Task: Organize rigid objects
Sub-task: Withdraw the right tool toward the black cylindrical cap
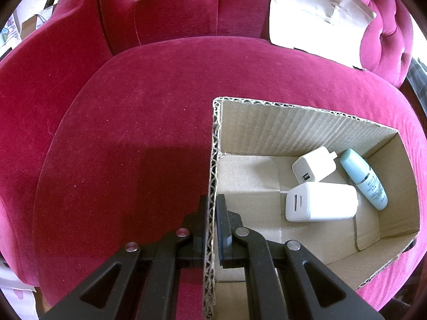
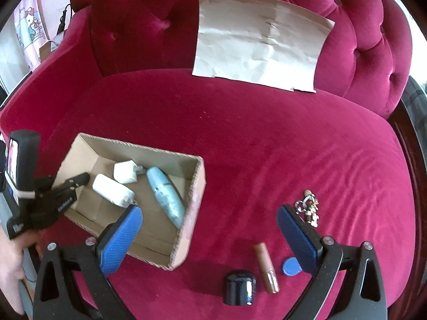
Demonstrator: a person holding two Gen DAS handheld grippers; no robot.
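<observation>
My left gripper is shut on the left wall of an open cardboard box, one finger inside and one outside. In the box lie two white chargers and a pale blue bottle. From the right wrist view the same box sits at left with the left gripper on its wall. My right gripper hovers open over the red cushion with nothing between its blue pads. Below it lie a black jar, a brown lip-gloss tube, a blue disc and a keychain.
Everything rests on a red velvet sofa seat. A creased brown paper sheet leans against the tufted backrest. A person's hand holds the left gripper's handle. Bags and small boxes stand beyond the sofa's left arm.
</observation>
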